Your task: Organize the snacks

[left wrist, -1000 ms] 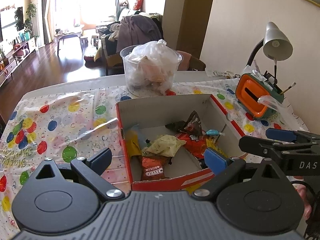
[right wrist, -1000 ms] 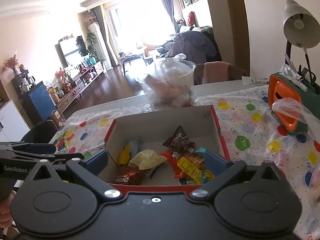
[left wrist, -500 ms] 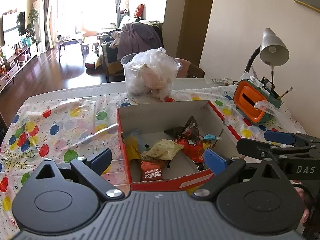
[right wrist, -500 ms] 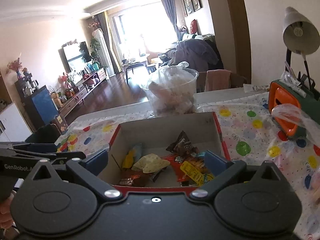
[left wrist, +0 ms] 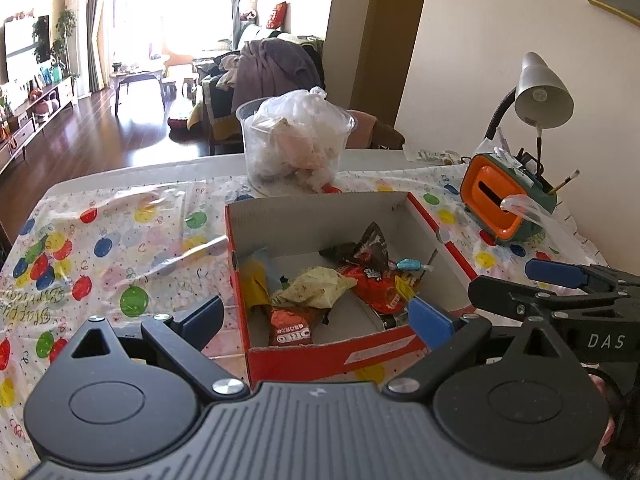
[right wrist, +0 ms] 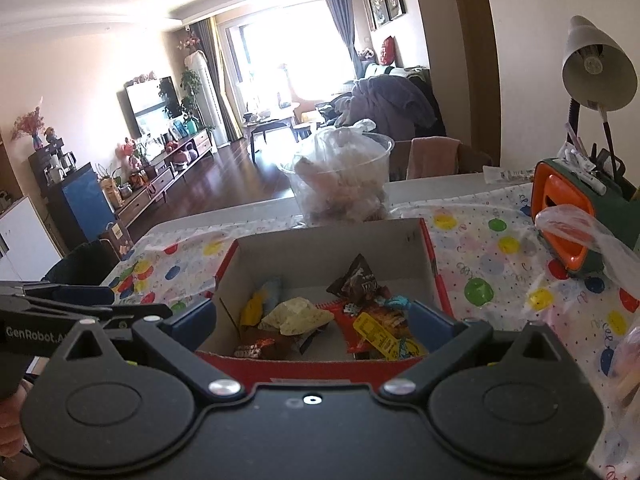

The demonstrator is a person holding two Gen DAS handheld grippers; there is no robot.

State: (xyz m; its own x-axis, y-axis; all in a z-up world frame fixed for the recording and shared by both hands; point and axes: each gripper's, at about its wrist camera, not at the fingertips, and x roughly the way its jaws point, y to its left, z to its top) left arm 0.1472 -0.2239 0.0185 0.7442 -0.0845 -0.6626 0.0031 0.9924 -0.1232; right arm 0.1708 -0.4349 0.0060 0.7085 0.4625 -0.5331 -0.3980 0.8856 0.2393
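L gripper (left wrist: 316, 316): your jaws spread wide, nothing held, near box front.
R gripper (right wrist: 312, 318): same, wide, empty.
Snacks (left wrist: 320, 292): all in box (left wrist: 320, 210), on tablecloth (left wrist: 120, 248).

The cardboard box (left wrist: 320, 216) is matt grey inside, glossy red outside, and holds shiny foil snack wrappers (left wrist: 370, 284). A glossy plastic tablecloth (left wrist: 120, 240) covers the surface; the floor (left wrist: 80, 148) is polished wood.
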